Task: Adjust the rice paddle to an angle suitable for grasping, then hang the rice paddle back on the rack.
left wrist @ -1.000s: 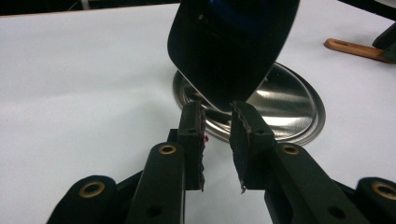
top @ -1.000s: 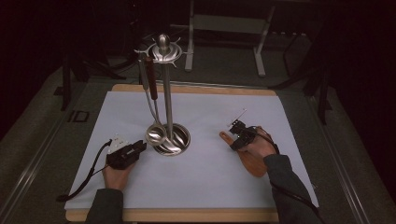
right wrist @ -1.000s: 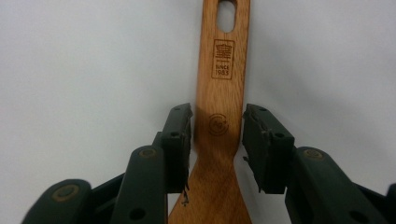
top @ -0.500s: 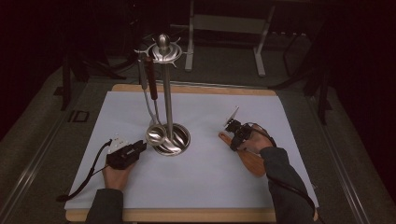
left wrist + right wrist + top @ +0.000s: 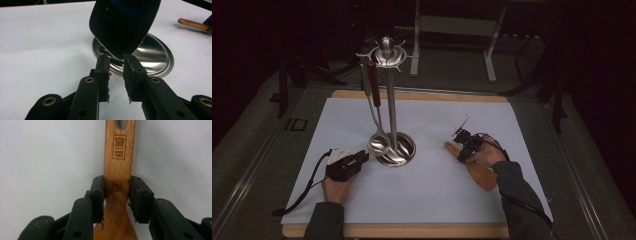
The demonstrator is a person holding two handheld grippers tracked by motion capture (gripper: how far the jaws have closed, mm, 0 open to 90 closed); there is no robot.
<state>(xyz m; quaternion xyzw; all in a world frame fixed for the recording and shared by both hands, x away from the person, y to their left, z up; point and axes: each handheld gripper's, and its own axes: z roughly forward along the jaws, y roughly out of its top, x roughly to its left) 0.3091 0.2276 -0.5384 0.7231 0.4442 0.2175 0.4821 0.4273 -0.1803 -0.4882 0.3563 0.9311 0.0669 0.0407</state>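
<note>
the work looks early: the tall steel utensil stand [image 5: 391,100] with a round base already carries one dark-handled steel ladle [image 5: 375,107], while the flat wooden spatula [image 5: 477,167] lies on the white sheet [image 5: 362,125] at the right, not yet lifted or hung. that sheet covers a wooden board [image 5: 412,95] on a grey table [image 5: 272,150] in a dark room. the right gripper [image 5: 116,187] has just been closing and its jaws clasp the spatula's neck; the left gripper [image 5: 116,62] rests part-spread, pinching nothing, by the base.
</note>
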